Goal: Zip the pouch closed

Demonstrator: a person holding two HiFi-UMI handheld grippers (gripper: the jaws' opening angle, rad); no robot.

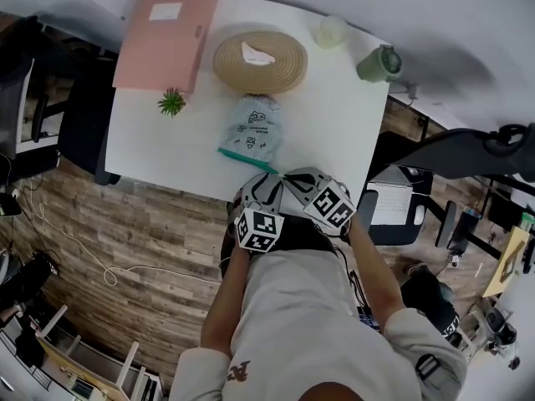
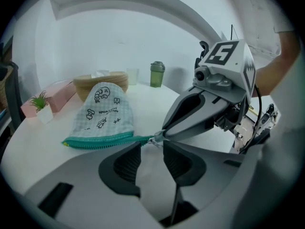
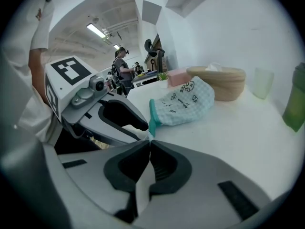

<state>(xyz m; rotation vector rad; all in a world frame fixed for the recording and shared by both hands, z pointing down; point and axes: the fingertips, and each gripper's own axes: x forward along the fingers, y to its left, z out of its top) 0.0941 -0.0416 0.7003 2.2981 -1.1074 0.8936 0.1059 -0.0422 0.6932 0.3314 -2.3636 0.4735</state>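
Note:
A pale checked pouch [image 1: 251,128] with a teal zipper [image 2: 97,140] lies flat on the white table [image 1: 150,153], its zipper edge toward the near table edge. In the left gripper view my right gripper [image 2: 161,135] pinches the metal zipper pull [image 2: 156,138] at the zipper's right end. The right gripper view shows the same jaws [image 3: 149,144] pressed together on that end of the teal zipper. My left gripper [image 2: 151,148] sits just behind the pull, its jaws apart with only bare table between them.
A woven basket [image 1: 259,61], a pink folder [image 1: 163,36], a small green plant [image 1: 171,103], a translucent cup [image 1: 331,32] and a green bottle [image 1: 378,63] stand behind the pouch. Both grippers hang at the table's near edge. A dark chair [image 1: 468,153] is to the right.

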